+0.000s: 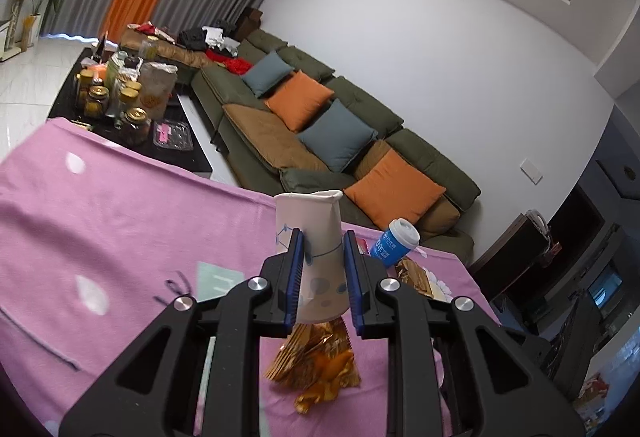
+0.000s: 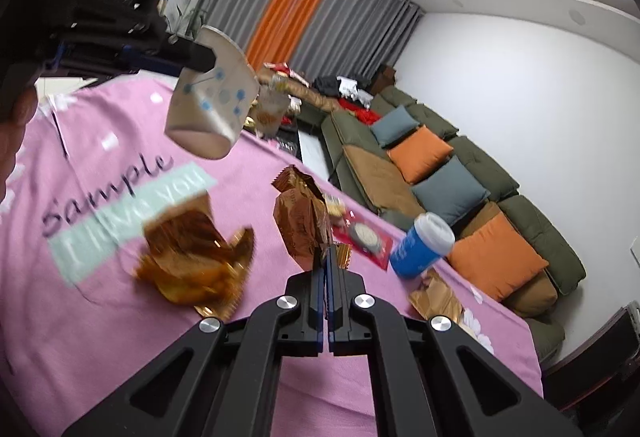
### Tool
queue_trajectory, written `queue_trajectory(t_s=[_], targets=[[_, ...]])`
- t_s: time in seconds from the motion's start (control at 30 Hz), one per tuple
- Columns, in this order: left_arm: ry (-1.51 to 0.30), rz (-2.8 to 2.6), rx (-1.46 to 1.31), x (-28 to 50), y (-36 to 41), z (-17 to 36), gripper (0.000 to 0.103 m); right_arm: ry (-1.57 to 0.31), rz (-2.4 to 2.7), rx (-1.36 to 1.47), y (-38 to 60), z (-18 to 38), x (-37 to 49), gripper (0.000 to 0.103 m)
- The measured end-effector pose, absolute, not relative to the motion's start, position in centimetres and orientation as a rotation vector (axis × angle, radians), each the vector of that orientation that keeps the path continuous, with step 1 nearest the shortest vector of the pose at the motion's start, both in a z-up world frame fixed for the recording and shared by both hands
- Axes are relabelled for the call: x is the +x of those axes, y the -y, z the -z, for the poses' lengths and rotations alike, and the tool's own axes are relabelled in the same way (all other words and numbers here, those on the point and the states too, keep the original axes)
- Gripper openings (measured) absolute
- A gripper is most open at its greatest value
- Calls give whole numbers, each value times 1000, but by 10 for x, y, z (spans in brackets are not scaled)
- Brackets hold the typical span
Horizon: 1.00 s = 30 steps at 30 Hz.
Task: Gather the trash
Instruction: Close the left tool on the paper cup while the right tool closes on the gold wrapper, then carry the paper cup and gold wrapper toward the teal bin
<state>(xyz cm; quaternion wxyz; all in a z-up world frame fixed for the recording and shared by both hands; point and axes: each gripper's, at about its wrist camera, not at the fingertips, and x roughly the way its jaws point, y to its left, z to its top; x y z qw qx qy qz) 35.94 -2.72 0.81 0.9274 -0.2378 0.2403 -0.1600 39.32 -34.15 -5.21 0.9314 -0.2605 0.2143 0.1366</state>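
In the left wrist view, the left gripper [image 1: 322,269] is nearest, its two blue pads pressing the sides of one white paper cup [image 1: 310,245] with blue dots and lines; the cup is dented at the rim and is lifted above the pink cloth [image 1: 120,221]. Under it lies one crumpled gold wrapper [image 1: 316,369], and one blue cup with a white lid [image 1: 394,241] lies tilted behind. In the right wrist view, the right gripper [image 2: 326,257] is clenched on one brown shiny wrapper [image 2: 300,221], held above the cloth. Beside it I count one more gold wrapper [image 2: 192,257], one red packet [image 2: 364,237] and the same blue cup.
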Motion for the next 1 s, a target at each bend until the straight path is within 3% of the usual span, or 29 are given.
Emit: queue_trajectory(t_s=[0.57,1.0], targets=[[-319,118,-480,191,-107,-52,20,-301,-549,-404,238,-6,329,0],[-254,-120,-462,83,-218,-62,20,-318,-824,-345,128,-19,304,0]])
